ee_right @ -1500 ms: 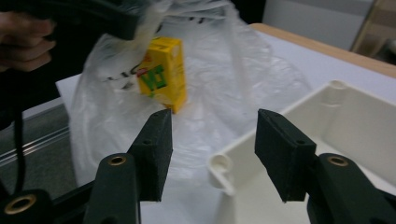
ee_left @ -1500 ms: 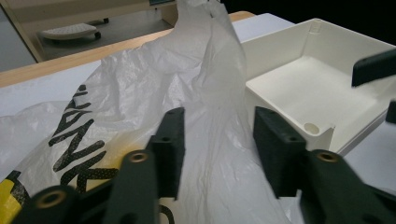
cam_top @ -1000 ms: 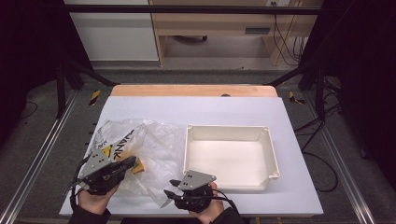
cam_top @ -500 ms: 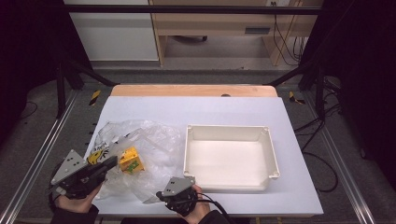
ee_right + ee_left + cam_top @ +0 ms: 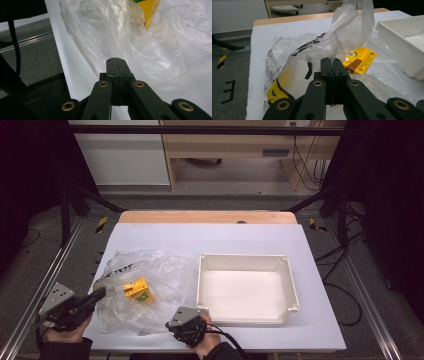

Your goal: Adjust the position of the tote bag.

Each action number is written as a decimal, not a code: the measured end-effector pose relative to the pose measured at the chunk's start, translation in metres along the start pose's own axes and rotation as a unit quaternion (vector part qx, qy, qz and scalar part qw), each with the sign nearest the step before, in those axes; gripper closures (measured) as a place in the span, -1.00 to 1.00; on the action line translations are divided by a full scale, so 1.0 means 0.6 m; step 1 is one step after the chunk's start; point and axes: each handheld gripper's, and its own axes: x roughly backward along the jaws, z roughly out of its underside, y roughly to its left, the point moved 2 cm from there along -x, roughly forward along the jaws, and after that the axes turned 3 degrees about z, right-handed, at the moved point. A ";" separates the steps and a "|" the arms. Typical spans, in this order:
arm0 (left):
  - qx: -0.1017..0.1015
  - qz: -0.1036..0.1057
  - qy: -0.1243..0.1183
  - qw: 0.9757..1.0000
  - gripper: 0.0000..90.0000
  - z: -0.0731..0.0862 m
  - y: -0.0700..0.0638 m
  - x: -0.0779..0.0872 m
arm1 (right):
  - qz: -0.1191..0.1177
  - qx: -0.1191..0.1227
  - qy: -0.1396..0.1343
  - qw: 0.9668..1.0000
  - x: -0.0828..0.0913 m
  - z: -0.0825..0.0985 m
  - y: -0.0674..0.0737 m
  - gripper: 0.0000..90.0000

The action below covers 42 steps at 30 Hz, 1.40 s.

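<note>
Plastic bag (image 5: 150, 285) pinched by both clamped grippers: left gripper (image 5: 332, 65) at its left edge, right gripper (image 5: 117, 65) nearer the tray (image 5: 292, 285) (yellow packet (image 5: 138, 289) inside).

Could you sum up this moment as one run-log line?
left hand-held gripper: shut on plastic bag | right hand-held gripper: shut on plastic bag | yellow packet: inside bag | white tray: empty

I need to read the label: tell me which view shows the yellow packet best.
The left gripper view: the yellow packet lies close inside the clear plastic bag, its print facing the camera. The high view shows it small; the right gripper view catches one corner.
</note>
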 end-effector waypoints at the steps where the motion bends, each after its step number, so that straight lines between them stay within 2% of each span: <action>1: 0.001 -0.003 0.000 1.000 0.98 0.001 0.003 0.000 | 0.000 0.000 0.000 1.000 0.000 0.000 0.000 1.00; 7: 0.013 -0.024 0.020 0.999 0.98 0.018 0.031 -0.007 | -0.003 0.000 -0.001 1.000 -0.005 -0.004 0.003 1.00; 12: 0.021 -0.043 0.045 0.998 0.98 0.037 0.053 -0.015 | -0.002 0.008 -0.016 1.000 0.003 -0.016 0.004 1.00; 18: 0.042 -0.045 0.073 0.995 0.98 0.065 0.076 -0.035 | 0.010 0.009 -0.013 1.000 -0.006 -0.022 -0.002 1.00; 23: 0.038 -0.044 0.108 0.992 0.98 0.085 0.079 -0.060 | 0.018 -0.001 -0.010 1.000 -0.030 -0.016 -0.005 1.00; 27: 0.035 -0.041 0.128 0.990 0.98 0.095 0.082 -0.075 | 0.032 -0.003 0.009 0.999 -0.047 -0.002 -0.002 1.00; 33: 0.021 -0.038 0.159 0.986 0.97 0.108 0.079 -0.093 | 0.037 -0.006 0.013 0.999 -0.049 0.005 0.000 1.00; 38: 0.016 -0.035 0.173 0.984 0.97 0.113 0.077 -0.102 | 0.037 -0.007 0.014 0.999 -0.049 0.006 -0.002 1.00; 42: 0.011 -0.031 0.174 0.984 0.95 0.114 0.076 -0.103 | 0.037 -0.006 0.016 0.999 -0.048 0.006 -0.002 1.00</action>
